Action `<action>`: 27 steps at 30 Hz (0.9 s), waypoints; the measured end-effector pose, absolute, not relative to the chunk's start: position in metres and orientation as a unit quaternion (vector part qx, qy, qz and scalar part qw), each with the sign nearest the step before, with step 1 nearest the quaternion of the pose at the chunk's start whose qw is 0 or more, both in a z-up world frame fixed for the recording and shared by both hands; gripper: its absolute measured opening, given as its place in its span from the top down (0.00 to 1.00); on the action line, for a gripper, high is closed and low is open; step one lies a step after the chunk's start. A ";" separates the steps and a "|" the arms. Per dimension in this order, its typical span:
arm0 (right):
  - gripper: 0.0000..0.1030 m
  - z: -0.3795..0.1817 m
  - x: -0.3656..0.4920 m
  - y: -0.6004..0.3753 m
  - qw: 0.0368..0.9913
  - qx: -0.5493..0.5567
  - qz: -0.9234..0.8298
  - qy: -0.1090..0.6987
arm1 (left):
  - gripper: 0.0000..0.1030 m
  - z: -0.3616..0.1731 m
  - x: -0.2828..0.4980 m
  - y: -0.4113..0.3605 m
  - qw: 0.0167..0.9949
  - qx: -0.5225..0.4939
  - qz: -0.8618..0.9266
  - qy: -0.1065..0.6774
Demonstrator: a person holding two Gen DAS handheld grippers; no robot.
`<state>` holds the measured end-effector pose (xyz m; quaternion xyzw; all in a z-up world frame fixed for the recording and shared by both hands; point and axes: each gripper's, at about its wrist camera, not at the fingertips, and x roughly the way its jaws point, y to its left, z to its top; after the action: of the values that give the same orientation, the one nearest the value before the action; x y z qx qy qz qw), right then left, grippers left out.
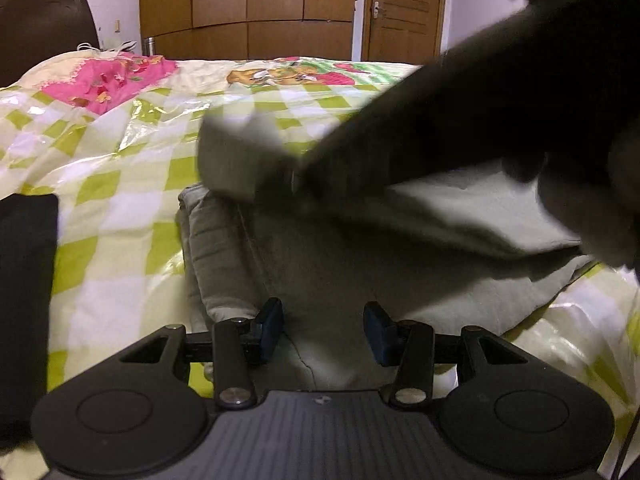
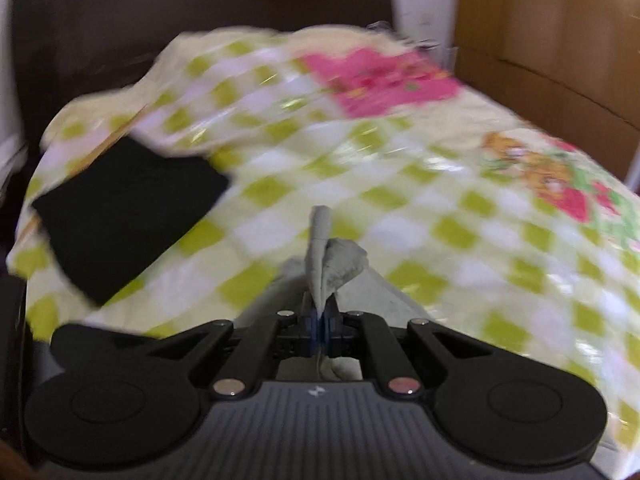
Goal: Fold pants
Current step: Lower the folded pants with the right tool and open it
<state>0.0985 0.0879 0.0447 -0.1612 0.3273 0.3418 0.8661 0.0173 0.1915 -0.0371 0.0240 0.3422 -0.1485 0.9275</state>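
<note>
Grey-green pants [image 1: 320,264] lie on the checkered bedspread [image 1: 120,200], waistband to the left. In the left wrist view my left gripper [image 1: 325,330] hovers over their near edge, open, with the cloth lying under the gap between its blue pads. My right gripper [image 2: 320,322] is shut on a thin bunch of the pants' fabric [image 2: 322,252], which stands up from its pads. In the left wrist view a dark blurred arm [image 1: 460,120] reaches in from the upper right and carries a blurred flap of the pants [image 1: 236,156] across them.
A folded black garment [image 2: 128,216] lies on the bed's left side, seen also as a black garment [image 1: 24,280] at the left wrist view's edge. A dark headboard [image 2: 200,8] and a wooden wardrobe [image 1: 248,4] stand behind. Pink-patterned bedding [image 1: 108,80] is bunched at the far left.
</note>
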 end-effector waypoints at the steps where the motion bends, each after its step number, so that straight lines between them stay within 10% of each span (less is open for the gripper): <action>1: 0.96 0.037 0.095 0.095 0.857 -0.170 0.353 0.333 | 0.44 -0.037 0.015 0.193 0.927 0.021 -0.147 0.343; 27: 0.81 0.027 0.063 0.087 0.779 -0.170 0.474 0.373 | 0.43 0.006 -0.041 0.219 0.932 0.045 -0.105 0.344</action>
<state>0.0633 0.0870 0.0271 -0.1701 0.3735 0.4744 0.7788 -0.0412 0.2186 0.0062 0.0449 0.3444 -0.1053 0.9318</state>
